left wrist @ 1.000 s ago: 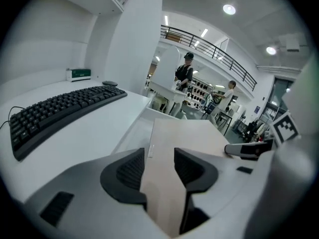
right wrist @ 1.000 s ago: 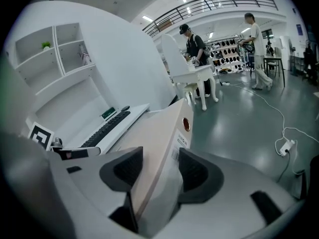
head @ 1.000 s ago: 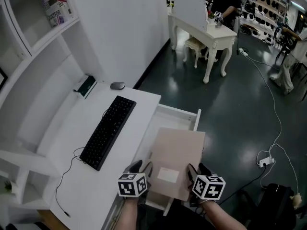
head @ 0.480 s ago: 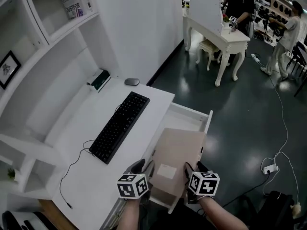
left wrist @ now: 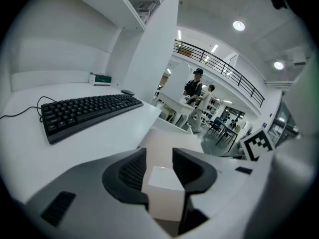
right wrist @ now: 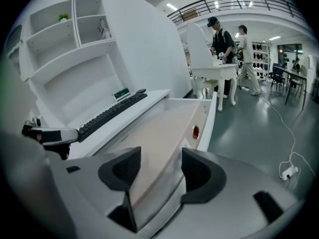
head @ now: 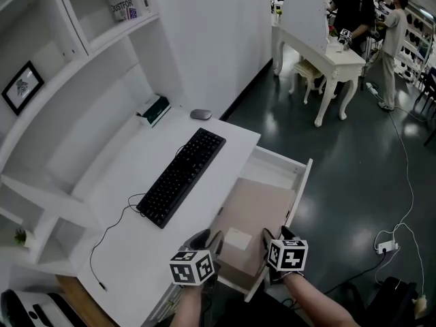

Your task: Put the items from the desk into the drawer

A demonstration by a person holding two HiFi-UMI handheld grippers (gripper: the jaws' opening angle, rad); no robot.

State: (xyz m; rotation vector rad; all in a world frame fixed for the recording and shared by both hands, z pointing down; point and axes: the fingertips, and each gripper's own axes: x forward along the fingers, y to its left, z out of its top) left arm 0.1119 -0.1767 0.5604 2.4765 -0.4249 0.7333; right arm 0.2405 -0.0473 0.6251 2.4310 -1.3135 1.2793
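- Between the pads of the left gripper a white block is seen. The jaws have just been closing, and both pads appear pressed to its sides, so it is judged to be gripped.
- Whether the white block is a label end of the parcel or a part of the drawer cannot be told.
- The jaws of the right gripper have just been opening and are spread wide. The parcel's long edge runs between them, but no pad is seen pressing on it, so that side is judged released.
- The flat beige parcel is found inside the open drawer, its near end at the two grippers and its far end towards the drawer's back.
- This item is judged nearly stowed: only the left grip is yet to be let go.
- On the white desk a black keyboard with its trailing cable is seen, well apart from the drawer's contents.
- Beyond the keyboard, a small grey mouse and a green-and-white box lie near the desk's back.
- These three are judged to be what is left to move, so most of the task is yet to be done.
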